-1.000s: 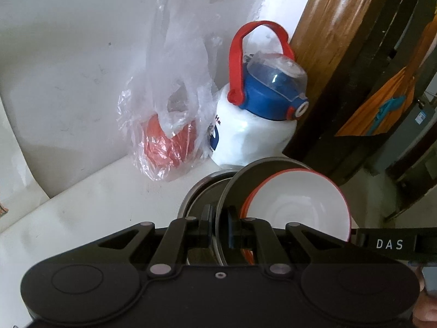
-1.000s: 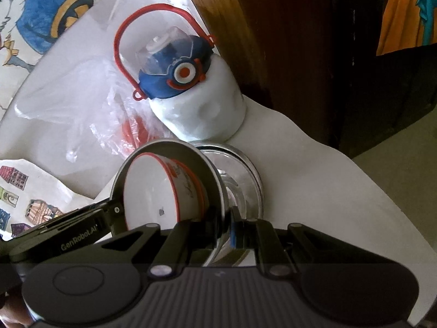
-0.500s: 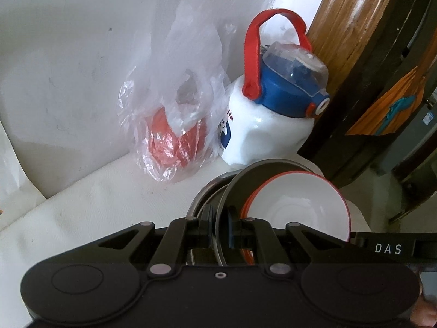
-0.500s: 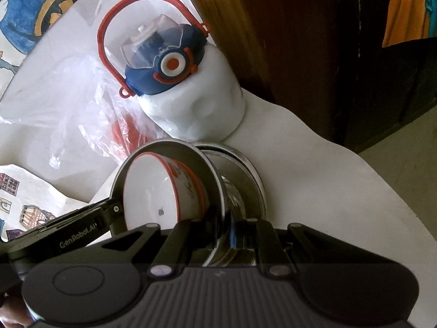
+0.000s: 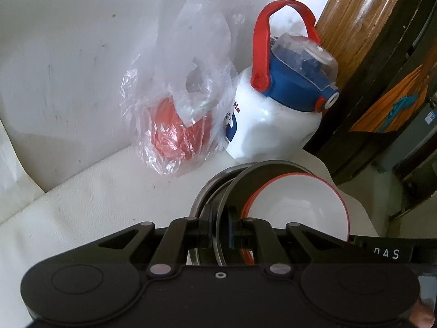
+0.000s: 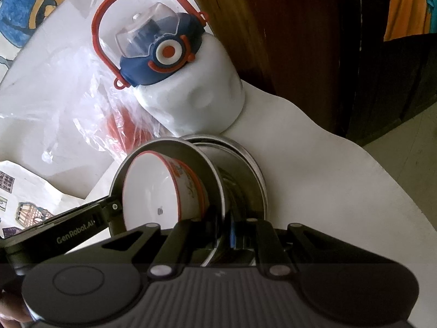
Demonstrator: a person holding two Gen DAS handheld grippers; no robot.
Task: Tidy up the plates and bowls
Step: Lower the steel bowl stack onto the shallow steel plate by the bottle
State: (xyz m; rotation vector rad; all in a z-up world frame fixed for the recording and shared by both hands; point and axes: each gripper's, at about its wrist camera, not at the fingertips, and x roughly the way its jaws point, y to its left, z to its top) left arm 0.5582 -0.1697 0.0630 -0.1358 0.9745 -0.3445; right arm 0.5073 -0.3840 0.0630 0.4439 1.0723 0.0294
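Steel plate with bowl, rim pinched by both left gripper and right gripper, lower edge hidden.

Two steel plates, one white bowl, one water jug, one plastic bag.

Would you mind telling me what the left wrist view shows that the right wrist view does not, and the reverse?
Only the left wrist view shows the bare white wall and the bowl's full white inside. Only the right wrist view shows the cartoon-printed sheets, the orange pattern on the bowl's outside, and the left gripper's "GenRobot.AI" lettering. Both share the white bowl with the red rim, tilted inside a steel plate, another steel plate behind, the white bottle with its blue lid, and the plastic bag.
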